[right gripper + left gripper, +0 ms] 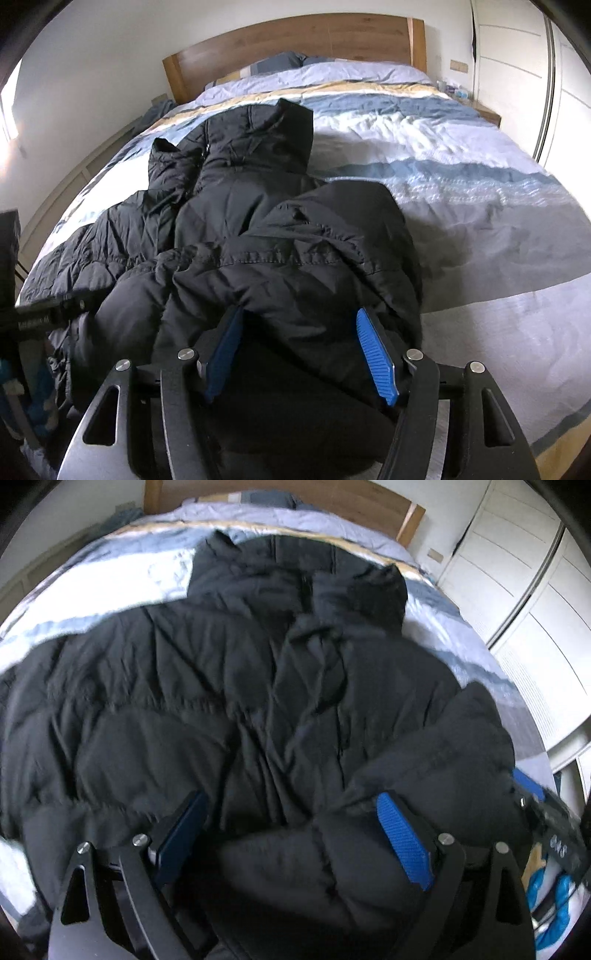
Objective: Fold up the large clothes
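A large black puffer jacket [229, 686] lies spread on the bed, hood toward the headboard. It also shows in the right wrist view [258, 229]. My left gripper [291, 805] is low over the jacket's near part, jaws wide apart, with a puffy fold bulging between the blue pads [402, 842]. My right gripper [299, 321] stands wide apart too, with a bunched sleeve or side of the jacket lying between its blue pads [376, 358]. The right gripper's body shows at the right edge of the left wrist view [554, 823].
The bed has a striped blue, white, grey and tan duvet [461, 177] and a wooden headboard [295, 40]. White wardrobe doors [524, 572] stand to the right. Pillows [280, 61] lie at the head. A wall runs along the left.
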`<state>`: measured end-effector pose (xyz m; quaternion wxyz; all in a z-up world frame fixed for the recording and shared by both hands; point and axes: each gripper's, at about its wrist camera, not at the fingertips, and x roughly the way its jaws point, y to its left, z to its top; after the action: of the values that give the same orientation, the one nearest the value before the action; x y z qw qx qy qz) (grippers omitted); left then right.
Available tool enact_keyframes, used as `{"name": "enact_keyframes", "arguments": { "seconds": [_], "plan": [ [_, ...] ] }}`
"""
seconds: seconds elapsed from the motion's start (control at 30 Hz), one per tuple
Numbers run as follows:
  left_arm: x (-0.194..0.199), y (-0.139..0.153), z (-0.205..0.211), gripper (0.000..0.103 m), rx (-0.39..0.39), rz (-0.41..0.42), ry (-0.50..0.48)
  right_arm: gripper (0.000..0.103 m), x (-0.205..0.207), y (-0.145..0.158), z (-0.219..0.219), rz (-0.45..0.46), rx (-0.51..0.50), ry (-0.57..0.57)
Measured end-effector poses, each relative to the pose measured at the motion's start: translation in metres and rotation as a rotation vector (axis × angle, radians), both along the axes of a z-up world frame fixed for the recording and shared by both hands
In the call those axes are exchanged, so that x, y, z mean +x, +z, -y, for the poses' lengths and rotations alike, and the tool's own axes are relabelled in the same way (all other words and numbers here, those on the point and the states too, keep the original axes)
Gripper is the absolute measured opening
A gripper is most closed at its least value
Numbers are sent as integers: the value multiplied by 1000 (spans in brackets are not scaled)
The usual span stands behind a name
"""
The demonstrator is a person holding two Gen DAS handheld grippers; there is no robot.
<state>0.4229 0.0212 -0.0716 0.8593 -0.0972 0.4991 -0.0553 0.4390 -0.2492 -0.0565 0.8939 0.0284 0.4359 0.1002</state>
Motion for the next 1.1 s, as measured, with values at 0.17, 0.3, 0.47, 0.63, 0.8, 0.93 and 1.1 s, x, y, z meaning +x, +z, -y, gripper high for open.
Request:
{"name": "enact_keyframes", "arguments": {
  "seconds": [0.17,0.3,0.47,0.63,0.8,0.93,1.1],
  "plan": [
    [-31,-9,16,94,-5,-23,-38,67,2,-8,-6,9,-13,28],
    [-59,-1,34,94,-15,-28,-98,68,-3,-5,-6,12,-19,56],
    [-92,3,56,94,-63,-58,-175,68,-18,2,-6,23,-17,96],
    [-105,11,54,94,-33,-13,-169,68,-28,-1,-8,17,-34,113],
    [-122,36,24,94,-17,38,-114,68,-37,6,-9,19,-34,109],
    [-138,59,-12,94,-18,78,-57,68,-51,22,-21,55,-32,120],
    [-162,79,-72,94,17,126,54,69,-73,38,-47,64,-38,155]
  ]
}}
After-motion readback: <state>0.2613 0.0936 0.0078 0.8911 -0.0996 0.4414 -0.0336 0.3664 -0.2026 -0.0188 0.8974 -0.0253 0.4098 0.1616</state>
